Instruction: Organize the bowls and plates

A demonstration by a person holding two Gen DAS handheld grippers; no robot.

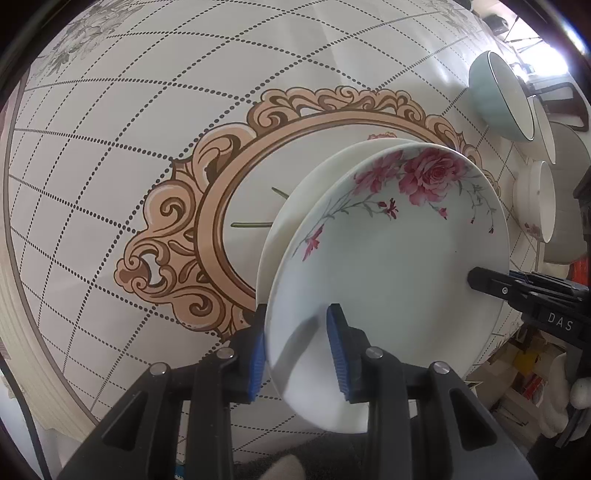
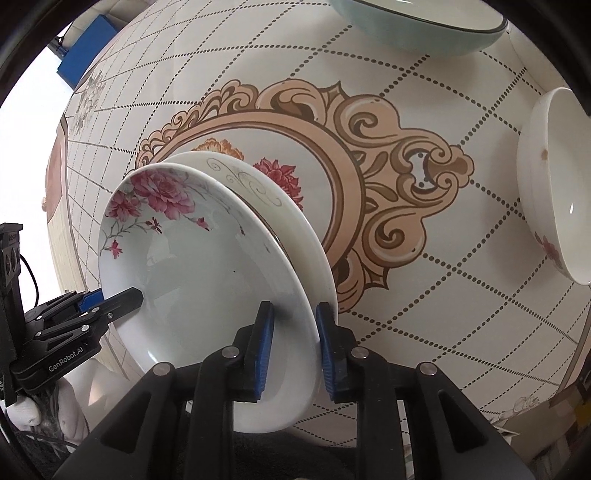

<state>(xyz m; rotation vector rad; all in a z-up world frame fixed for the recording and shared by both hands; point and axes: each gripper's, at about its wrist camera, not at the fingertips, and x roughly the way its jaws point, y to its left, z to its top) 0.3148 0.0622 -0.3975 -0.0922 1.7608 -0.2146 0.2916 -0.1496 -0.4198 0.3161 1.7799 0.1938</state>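
A white plate with pink roses (image 1: 391,266) lies on top of a second white plate (image 1: 295,206) on the patterned table. My left gripper (image 1: 297,356) has its blue pads on either side of the rose plate's rim, one above, one below. My right gripper (image 2: 293,350) straddles the rim of the rose plate (image 2: 192,266) from the opposite side; the lower plate (image 2: 291,221) with a grey scroll pattern sits just under it. Each gripper shows in the other's view, the right one in the left wrist view (image 1: 480,282) and the left one in the right wrist view (image 2: 129,295).
A pale blue bowl (image 1: 498,99) and a white bowl with a pink flower (image 1: 535,199) stand at the table's edge; both show in the right wrist view, the blue bowl (image 2: 413,26) and the white bowl (image 2: 554,192). The tablecloth (image 1: 147,147) has a brown ornamental frame. Clutter lies beyond the table edge.
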